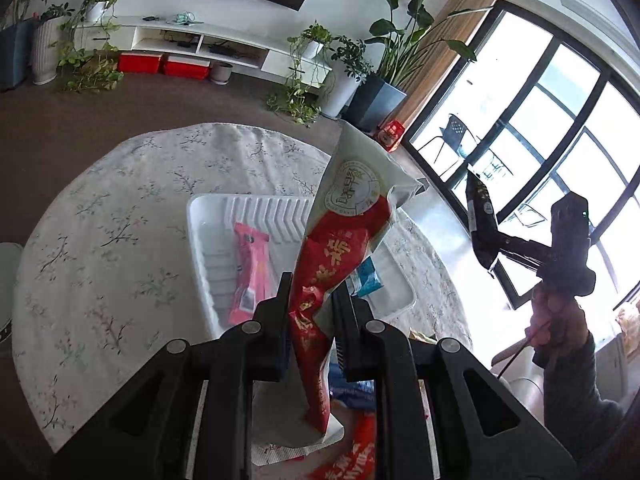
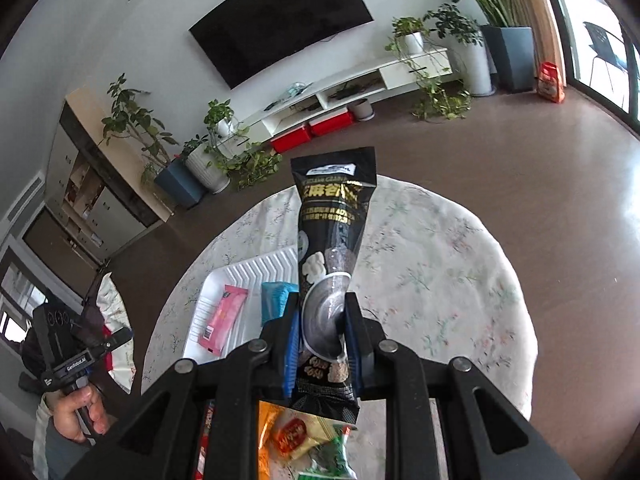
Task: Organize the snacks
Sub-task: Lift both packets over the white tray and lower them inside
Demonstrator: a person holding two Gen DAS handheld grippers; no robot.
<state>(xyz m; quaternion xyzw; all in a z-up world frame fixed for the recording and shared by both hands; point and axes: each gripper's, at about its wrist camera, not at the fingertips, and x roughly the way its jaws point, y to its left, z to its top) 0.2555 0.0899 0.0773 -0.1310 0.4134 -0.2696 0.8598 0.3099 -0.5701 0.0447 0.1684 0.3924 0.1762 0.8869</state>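
Snacks: red-white pkt [image 1: 344,232] clamped in L gripper [image 1: 310,300], black pkt [image 2: 330,276] clamped in R gripper [image 2: 322,320], both above tray [image 1: 200,248] | step: carry | next: lower into tray, release.

Black tongs [image 1: 310,304] with blue pads, silver screws; sleeve [image 1: 576,396] seemingly grey.

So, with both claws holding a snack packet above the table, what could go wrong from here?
1. The left claw pinches the red and white packet near its lower end, so the long upper part may swing or slip.
2. The white tray already holds a pink packet and a blue packet; new packets may land on top of them.
3. The right claw carries the black packet close by; the hands could collide over the tray.
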